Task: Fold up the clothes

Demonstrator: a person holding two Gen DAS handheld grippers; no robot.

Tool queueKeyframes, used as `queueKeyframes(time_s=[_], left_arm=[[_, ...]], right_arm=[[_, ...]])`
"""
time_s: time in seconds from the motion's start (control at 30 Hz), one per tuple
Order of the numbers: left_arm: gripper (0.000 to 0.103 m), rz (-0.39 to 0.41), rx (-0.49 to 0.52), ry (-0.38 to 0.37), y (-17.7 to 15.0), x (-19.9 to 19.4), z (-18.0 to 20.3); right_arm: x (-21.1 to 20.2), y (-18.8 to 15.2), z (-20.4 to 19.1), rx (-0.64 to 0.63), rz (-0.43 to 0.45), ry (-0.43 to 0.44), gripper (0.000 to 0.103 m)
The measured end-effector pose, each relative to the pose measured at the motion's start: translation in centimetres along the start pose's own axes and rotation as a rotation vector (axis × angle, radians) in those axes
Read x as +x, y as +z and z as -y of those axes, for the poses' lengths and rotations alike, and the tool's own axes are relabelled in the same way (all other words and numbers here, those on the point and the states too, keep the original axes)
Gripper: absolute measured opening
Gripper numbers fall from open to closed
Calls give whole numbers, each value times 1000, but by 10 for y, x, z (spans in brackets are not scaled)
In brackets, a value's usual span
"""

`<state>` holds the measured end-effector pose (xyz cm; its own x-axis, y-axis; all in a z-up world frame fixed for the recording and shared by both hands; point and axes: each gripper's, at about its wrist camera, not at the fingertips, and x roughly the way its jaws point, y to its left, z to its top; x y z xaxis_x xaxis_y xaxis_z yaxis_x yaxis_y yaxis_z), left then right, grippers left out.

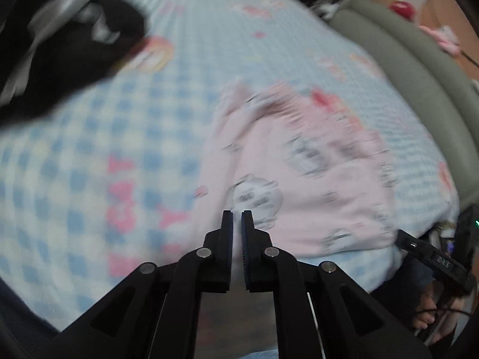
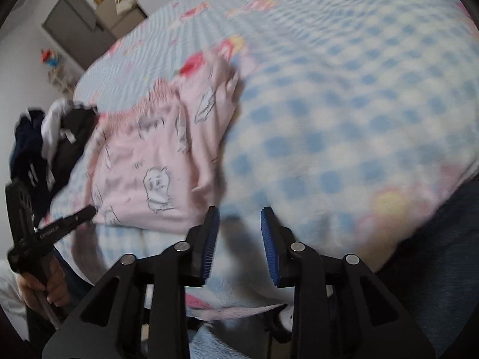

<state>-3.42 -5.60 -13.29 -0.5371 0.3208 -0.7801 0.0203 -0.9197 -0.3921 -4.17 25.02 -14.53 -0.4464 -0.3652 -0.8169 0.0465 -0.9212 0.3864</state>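
Home bedroom, checked bedspread (image 2: pixel 344 113), padded bed frame (image 1: pixel 398 59)

Soft even indoor light, heavy motion blur, fisheye-warped dark edges

Soft pink cloth garment (image 2: pixel 155 155), matt plastic gripper (image 2: pixel 239 230)

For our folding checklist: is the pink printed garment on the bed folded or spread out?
Folded, at least partly: the pink garment lies as a compact block with a doubled layer along one edge. How neatly, blur hides.
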Motion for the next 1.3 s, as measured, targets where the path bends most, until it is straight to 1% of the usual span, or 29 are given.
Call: queueKeyframes(time_s=[0.03, 0.07, 0.1, 0.17, 0.2, 0.23, 0.3, 0.33, 0.37, 0.43, 0.47, 0.5, 0.57, 0.6, 0.63, 0.7, 0.77, 0.8, 0.83, 0.87, 0.9, 0.93, 0.97, 1.0, 1.03, 1.07, 1.17, 1.23, 1.3], left_arm=[[7, 6, 24, -52, 2, 1, 12], [7, 10, 47, -97, 5, 2, 23], [7, -5, 59, -81, 3, 9, 27], [8, -34, 84, -50, 0, 23, 35], [8, -49, 96, -34, -1, 30, 38], [8, -63, 109, -19, -3, 37, 42], [8, -92, 134, 13, -5, 51, 49], [8, -107, 146, 28, -7, 59, 53], [7, -120, 154, 40, -8, 65, 56], [7, -118, 63, -29, -10, 62, 37], [7, -122, 42, -40, -9, 59, 32], [7, -117, 40, -42, -8, 54, 31], [9, -71, 53, -45, -8, 41, 37], [10, -49, 62, -50, -9, 35, 42], [10, -35, 80, -52, -10, 31, 48], [10, -13, 103, -56, -11, 25, 57], [10, -8, 106, -81, -10, 23, 63], [10, -9, 104, -91, -9, 23, 64], [10, -12, 102, -100, -8, 24, 64], [10, -23, 95, -100, -7, 24, 62], [10, -34, 89, -99, -7, 24, 60], [10, -44, 81, -99, -6, 24, 57], [11, -43, 65, -100, -5, 19, 51], [16, -35, 51, -90, -6, 14, 46], [19, -26, 36, -80, -6, 8, 40], [25, -11, 14, -71, -5, 4, 33], [26, 18, -53, -92, -6, -6, 13], [26, 47, -75, -70, -7, -14, -1], [28, 80, -113, -9, -7, -19, -19]], right_arm=[[-1, 4, -1, 3, 1, 44, 40], [-2, 8, -3, 6, 3, 88, 43], [1, 11, -6, -2, 5, 94, 47], [8, 16, -13, -19, 10, 108, 47], [16, 19, -13, -5, 4, 81, 47], [22, 17, -8, 29, -9, 74, 46], [30, 14, -2, 81, -17, 66, 41], [28, 12, -2, 48, -13, 34, 37], [26, 10, -1, 15, -9, 2, 37], [22, 3, -2, -53, -24, -52, 35], [20, 0, -2, -86, -32, -79, 29], [21, -3, 0, -103, -37, -117, 14], [12, -5, 8, -60, -24, -63, 13], [8, -5, 11, -39, -18, -36, 20], [-1, -3, 14, -16, 0, 17, 32], [-13, 4, 4, -30, 47, 109, 42], [-10, 11, -3, -22, 41, 175, 54], [-9, 15, -6, -18, 37, 207, 66], [3, 18, -7, -4, 11, 215, 70], [14, 21, -8, 10, -16, 223, 70], [15, 22, -18, -34, -8, 204, 66], [16, 24, -28, -77, 0, 185, 41], [17, 26, -38, -121, 8, 165, 33], [17, 28, -49, -164, 16, 146, 26], [18, 30, -59, -208, 23, 126, 16], [19, 32, -69, -251, 31, 107, 14], [6, 46, -118, -362, 84, 156, 11], [5, 49, -139, -407, 84, 209, 11], [16, 50, -147, -434, 52, 254, 11]])
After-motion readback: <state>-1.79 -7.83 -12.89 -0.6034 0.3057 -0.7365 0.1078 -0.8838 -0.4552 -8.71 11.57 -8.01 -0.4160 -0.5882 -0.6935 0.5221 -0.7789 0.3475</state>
